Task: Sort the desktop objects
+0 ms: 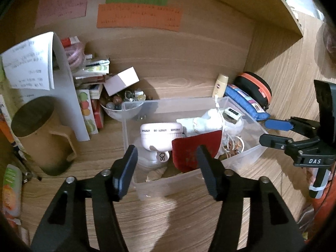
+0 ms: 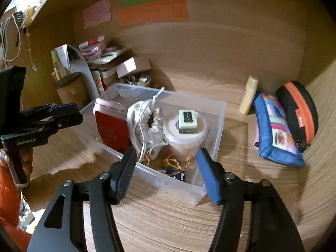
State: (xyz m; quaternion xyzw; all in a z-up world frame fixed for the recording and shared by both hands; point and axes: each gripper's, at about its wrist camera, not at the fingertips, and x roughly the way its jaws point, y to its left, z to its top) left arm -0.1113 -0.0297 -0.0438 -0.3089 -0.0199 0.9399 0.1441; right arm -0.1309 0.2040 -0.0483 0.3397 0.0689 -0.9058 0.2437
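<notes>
A clear plastic bin [image 1: 189, 183] [image 2: 218, 113] stands on the wooden desk. It holds a red pouch [image 1: 193, 151] [image 2: 111, 132], a white round device [image 1: 160, 133], a white drawstring bag [image 2: 145, 119], a lidded white tub [image 2: 184, 134] with a mahjong tile [image 2: 187, 121] on top, and small cords. My left gripper [image 1: 167, 170] is open and empty over the bin's near edge. My right gripper [image 2: 166, 173] is open and empty at the bin's near right corner. Each gripper also shows in the other's view: the right one [image 1: 273, 132], the left one [image 2: 67, 114].
At the back right lie a cream bottle [image 2: 248, 94], a blue patchwork pouch [image 2: 275, 126] and a black-orange case [image 2: 298, 113]. At the back left stand a wooden mug [image 1: 42, 134], papers, stacked boxes [image 1: 121, 80] and a glass bowl of beads [image 1: 121, 105]. Notes are stuck on the back wall.
</notes>
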